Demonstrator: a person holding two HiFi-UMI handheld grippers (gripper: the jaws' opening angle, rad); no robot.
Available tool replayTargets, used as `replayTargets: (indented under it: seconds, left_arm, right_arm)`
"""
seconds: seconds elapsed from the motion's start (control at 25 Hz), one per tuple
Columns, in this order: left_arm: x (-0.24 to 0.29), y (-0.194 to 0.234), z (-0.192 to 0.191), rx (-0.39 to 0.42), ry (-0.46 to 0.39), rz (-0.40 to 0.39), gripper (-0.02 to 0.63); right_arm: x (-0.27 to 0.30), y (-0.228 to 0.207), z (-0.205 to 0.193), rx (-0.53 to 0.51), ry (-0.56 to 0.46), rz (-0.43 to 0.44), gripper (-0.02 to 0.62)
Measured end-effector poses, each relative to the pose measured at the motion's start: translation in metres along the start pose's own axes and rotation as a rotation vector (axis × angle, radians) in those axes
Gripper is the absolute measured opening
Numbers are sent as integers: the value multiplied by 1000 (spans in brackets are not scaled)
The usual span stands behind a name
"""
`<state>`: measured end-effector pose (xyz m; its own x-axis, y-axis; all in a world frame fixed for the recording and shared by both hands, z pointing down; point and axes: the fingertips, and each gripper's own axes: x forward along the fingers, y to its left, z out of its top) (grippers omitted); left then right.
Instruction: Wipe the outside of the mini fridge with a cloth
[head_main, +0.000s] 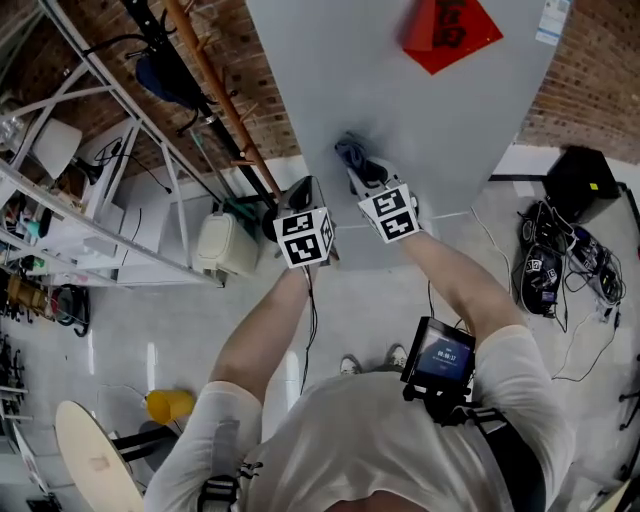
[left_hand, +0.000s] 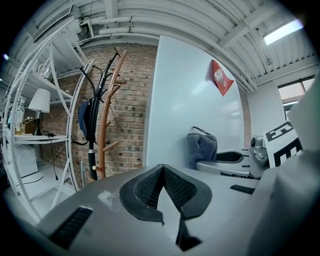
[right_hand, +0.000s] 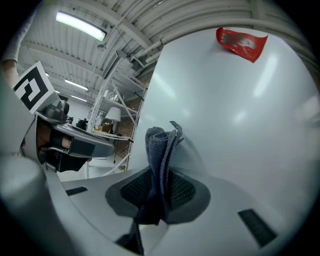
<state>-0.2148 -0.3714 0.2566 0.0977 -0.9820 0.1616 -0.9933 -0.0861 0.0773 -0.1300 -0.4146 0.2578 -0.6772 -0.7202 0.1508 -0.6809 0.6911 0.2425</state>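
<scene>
The pale, glossy floor (head_main: 150, 330) carries the fridge (head_main: 400, 110), which stands upright at its far side. Left of the fridge stands a wooden coat stand (head_main: 215, 90), and further left a white metal shelf rack (head_main: 110, 170). A white plastic canister (head_main: 225, 245) sits by the fridge's lower left corner. Right of the fridge, a black box (head_main: 580, 183) rests against the wall, with a tangle of cables (head_main: 555, 265) just in front of it. A yellow object (head_main: 170, 405) lies well apart from the fridge, to the near left. The person's shoes (head_main: 350, 365) stand before the fridge.
</scene>
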Motion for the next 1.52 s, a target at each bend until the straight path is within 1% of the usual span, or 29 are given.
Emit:
replayTargets:
  seconds: [0.48,0.84,1.2,1.4,1.52]
  left_arm:
    - [33,-93,0,33,9,-97,0]
    - [58,-162,-1,58,17,-146,0]
    - [81,-219,-10,77,37,-184,0]
    - [92,-242,-15,84,44,-197,0]
    - [95,-252,-19,77,48,-202,0]
  right_arm:
    - [-67,-98,-33,28,27,-129,80]
    - [-113,-169,-59,60,22,-191,80]
    - [-154,-237,-84,92,19,-259,80]
    - [-173,-275,-100,128,21,-312,80]
    - [-184,-290,-108,143,22,-331,80]
